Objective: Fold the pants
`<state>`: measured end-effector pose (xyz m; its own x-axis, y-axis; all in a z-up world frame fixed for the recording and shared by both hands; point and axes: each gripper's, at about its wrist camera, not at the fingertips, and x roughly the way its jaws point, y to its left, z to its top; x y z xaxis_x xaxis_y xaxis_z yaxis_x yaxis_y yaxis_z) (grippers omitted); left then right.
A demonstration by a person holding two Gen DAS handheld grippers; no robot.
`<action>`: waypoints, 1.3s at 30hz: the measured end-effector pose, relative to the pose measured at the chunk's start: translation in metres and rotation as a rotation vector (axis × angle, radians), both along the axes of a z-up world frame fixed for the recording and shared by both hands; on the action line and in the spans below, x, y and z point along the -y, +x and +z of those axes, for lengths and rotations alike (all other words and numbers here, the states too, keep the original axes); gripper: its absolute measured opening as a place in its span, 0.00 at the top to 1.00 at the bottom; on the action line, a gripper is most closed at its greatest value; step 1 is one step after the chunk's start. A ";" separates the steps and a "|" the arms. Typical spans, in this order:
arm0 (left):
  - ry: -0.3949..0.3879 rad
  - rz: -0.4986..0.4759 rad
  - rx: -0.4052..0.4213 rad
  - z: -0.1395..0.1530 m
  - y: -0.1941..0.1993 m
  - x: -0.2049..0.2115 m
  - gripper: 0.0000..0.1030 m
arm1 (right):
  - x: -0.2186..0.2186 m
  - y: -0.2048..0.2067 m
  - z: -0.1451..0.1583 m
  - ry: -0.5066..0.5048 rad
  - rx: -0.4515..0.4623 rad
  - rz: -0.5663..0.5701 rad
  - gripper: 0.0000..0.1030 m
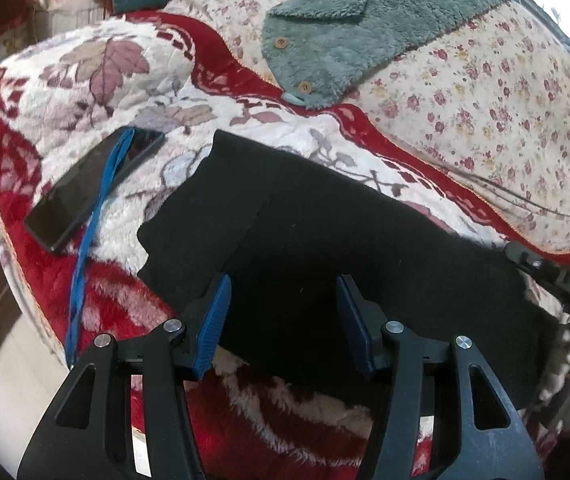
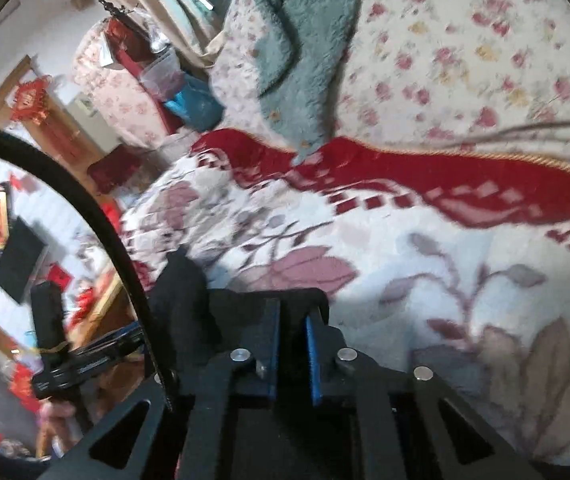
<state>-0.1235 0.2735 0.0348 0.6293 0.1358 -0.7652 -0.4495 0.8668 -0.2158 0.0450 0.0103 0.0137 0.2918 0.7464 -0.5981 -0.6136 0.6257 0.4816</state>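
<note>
The black pants (image 1: pixel 325 240) lie folded lengthwise across a red and white floral blanket (image 1: pixel 85 80) on the bed. My left gripper (image 1: pixel 283 292) is open, its blue pads on either side of the pants' near edge, just above the cloth. My right gripper (image 2: pixel 292 320) is shut on the black pants (image 2: pixel 189 292) and holds a bunched end of them lifted above the blanket (image 2: pixel 405 260). The right gripper also shows at the right edge of the left wrist view (image 1: pixel 557 280), at the pants' right end.
A black phone (image 1: pixel 93 188) with a blue strap (image 1: pixel 97 216) lies on the blanket left of the pants. A grey-green fleece jacket (image 1: pixel 365 20) lies on the flowered quilt (image 1: pixel 505 100) behind. The bed's edge and the floor are at the lower left.
</note>
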 end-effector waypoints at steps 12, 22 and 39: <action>-0.005 -0.021 0.048 0.022 -0.007 -0.009 0.48 | -0.010 -0.008 0.022 0.036 0.019 0.091 0.36; -0.114 -0.020 0.040 0.016 0.007 -0.057 0.40 | -0.017 0.009 -0.002 -0.069 -0.060 0.085 0.36; -0.222 -0.028 0.050 -0.014 0.010 -0.081 0.36 | -0.023 0.014 -0.027 -0.007 -0.155 0.122 0.72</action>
